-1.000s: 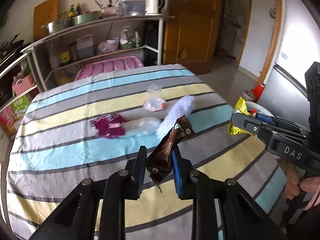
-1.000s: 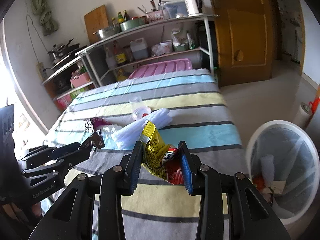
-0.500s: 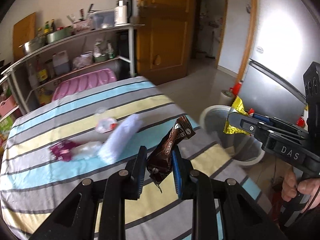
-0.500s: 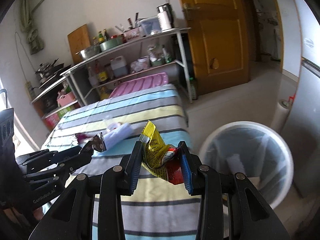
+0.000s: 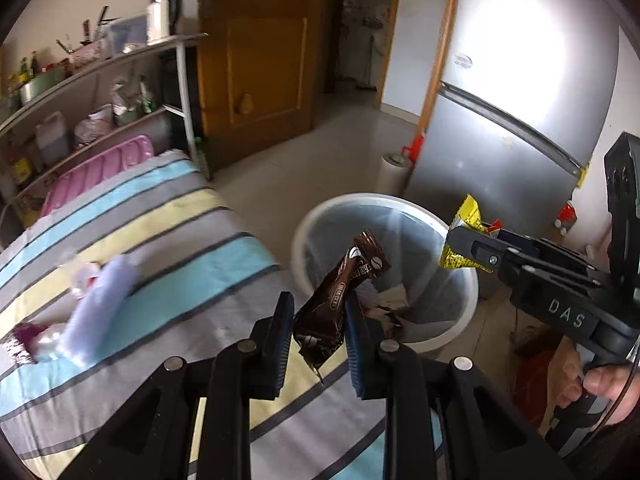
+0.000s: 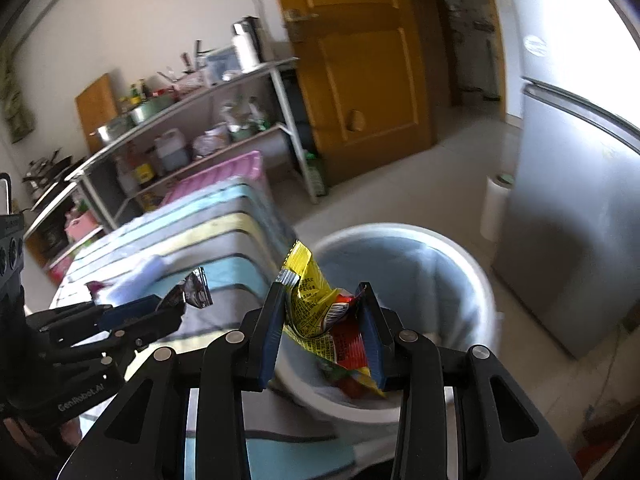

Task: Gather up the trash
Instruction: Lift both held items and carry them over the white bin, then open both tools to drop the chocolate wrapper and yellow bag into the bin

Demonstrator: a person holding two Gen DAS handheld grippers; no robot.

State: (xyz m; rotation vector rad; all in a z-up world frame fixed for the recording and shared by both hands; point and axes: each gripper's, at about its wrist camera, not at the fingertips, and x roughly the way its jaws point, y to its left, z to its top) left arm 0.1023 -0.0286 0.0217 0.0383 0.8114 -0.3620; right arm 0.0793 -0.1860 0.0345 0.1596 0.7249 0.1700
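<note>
Between the blue pads of the left hand-held gripper (image 5: 318,330) we see a brown wrapper (image 5: 340,300), clamped, its top end standing up past the fingertips. Behind it, on the floor, stands a white bin (image 5: 384,200) with a clear liner; the wrapper's top overlaps the bin's near rim in the left view, but we cannot tell whether it is over the opening.

The right hand-held gripper (image 6: 322,328) is clamped on a yellow wrapper (image 6: 308,288) with a red patch. In its own view the wrapper lies in front of the bin (image 6: 484,280) mouth, and the bin rim nearly fills the middle of the frame.

Each view shows the other tool:
- The left view shows the right hand-held gripper (image 5: 460,246) from the side, its tip with the yellow wrapper (image 5: 466,216) against the bin's far rim, and a hand (image 5: 600,384) on its handle. It also shows scraps lying in the bin.
- The right view shows the left hand-held gripper (image 6: 168,308) at lower left, with the brown wrapper (image 6: 196,282) in front of the desk's striped cloth (image 6: 224,236).

Only the left view shows what lies on the cloth (image 5: 180,248): a pale lilac roll (image 5: 100,304), a purple scrap (image 5: 20,338) and a small clear piece, all blurred. A grey fridge (image 5: 520,120) stands behind the bin.
</note>
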